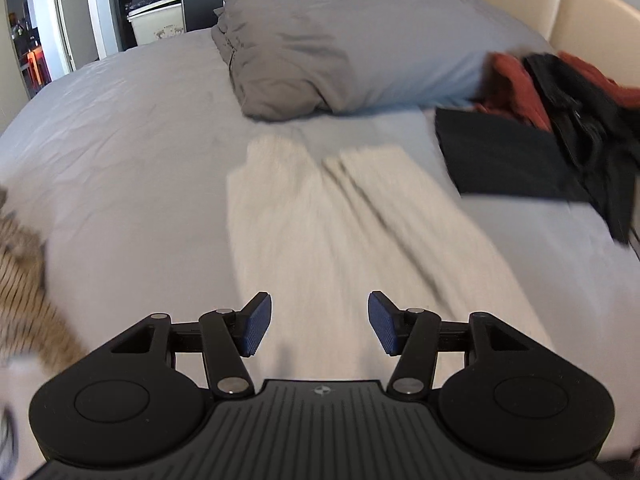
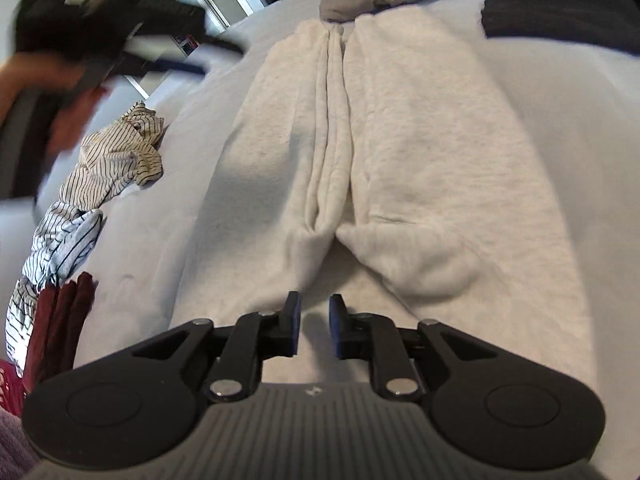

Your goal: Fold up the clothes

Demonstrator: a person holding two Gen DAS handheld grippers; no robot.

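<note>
We hold the left tongs [image 1: 320,326] tipped downward with the jaws standing wide apart, the blue pads [image 1: 256,326] facing each other across an empty gap and pressing on nothing. Our right tongs [image 2: 315,326] also point downward, their jaws parted only a little, a narrow gap between the two dark pads [image 2: 294,326] and nothing pinched in it. In the right wrist view the left tongs [image 2: 120,36] show again at upper left as a dark blur, with our hand [image 2: 28,74] gripping them.
</note>
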